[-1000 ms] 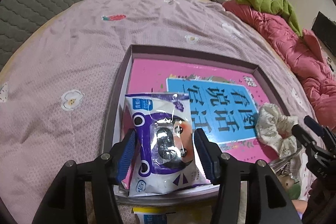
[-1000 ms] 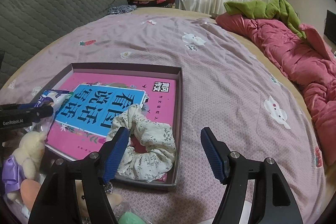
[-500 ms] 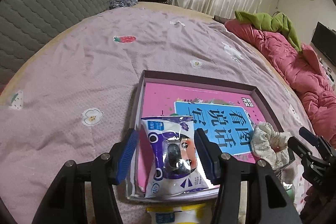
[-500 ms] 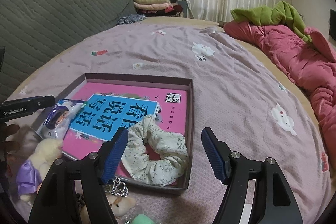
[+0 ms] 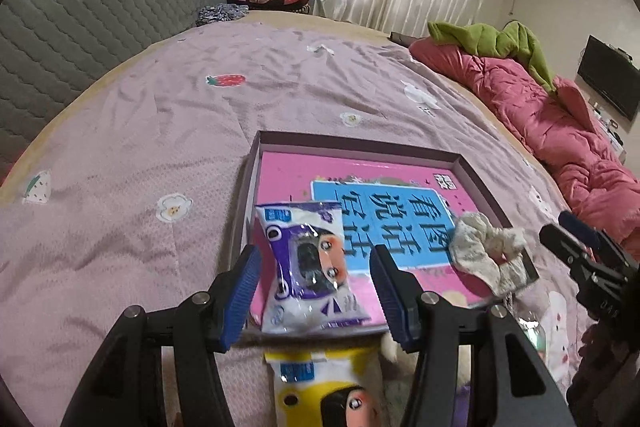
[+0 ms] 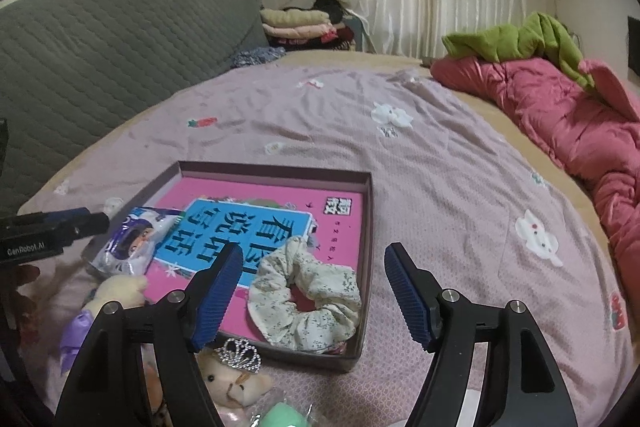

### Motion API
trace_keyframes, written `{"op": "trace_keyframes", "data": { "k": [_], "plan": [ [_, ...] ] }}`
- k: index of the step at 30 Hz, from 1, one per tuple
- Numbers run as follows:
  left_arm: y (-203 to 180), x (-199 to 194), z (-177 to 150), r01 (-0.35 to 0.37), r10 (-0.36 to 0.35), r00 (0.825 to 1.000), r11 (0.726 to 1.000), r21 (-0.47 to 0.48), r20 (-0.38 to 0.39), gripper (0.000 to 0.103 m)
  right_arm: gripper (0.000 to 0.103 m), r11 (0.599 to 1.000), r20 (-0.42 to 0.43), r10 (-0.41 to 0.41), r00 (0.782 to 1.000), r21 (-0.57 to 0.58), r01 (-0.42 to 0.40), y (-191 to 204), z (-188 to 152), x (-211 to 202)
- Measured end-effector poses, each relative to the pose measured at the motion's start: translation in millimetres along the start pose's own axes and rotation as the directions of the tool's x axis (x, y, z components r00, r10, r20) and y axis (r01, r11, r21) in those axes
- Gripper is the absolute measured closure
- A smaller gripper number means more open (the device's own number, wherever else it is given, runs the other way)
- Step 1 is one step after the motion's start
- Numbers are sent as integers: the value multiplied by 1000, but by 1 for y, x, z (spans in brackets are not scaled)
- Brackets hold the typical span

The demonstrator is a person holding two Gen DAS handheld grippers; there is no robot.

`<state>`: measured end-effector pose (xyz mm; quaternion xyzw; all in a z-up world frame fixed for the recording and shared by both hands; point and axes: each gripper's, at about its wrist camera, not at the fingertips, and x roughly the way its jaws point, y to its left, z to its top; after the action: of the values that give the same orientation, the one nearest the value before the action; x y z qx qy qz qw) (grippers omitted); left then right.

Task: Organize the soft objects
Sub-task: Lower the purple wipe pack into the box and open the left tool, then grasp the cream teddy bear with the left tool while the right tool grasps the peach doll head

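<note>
On a lilac bedspread [image 6: 460, 195], shallow box [image 6: 370, 211], both grippers [image 5: 316, 291] [image 6: 314, 291] agape, empty.

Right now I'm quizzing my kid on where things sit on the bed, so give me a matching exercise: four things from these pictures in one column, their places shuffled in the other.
Things
1. purple-and-white plastic doll packet
2. cream floral fabric scrunchie
3. yellow-and-white plastic doll packet
4. green fleece blanket

Places
A. on the lilac bedsheet, outside the box's near wall
B. inside the shallow purple cardboard box, near right corner
C. heaped on the pink quilt
D. inside the box, near left corner

Pairs: 1-D, 2-B, 3-A, 4-C
</note>
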<state>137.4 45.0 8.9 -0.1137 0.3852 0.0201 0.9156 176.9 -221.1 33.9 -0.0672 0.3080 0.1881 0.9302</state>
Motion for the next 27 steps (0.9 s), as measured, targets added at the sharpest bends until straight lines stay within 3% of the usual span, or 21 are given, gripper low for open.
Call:
{"op": "trace_keyframes", "data": {
  "k": [14, 27],
  "plan": [
    [-12, -22, -21, 38, -38, 999, 999, -9, -21, 47, 28, 999, 12, 14, 1000, 36, -15, -8, -14, -40],
    [-12, -52, -29, 31, -31, 999, 999, -15, 31, 47, 28, 995, -28, 96, 995, -3, -96, 29, -38, -64]
  ]
}}
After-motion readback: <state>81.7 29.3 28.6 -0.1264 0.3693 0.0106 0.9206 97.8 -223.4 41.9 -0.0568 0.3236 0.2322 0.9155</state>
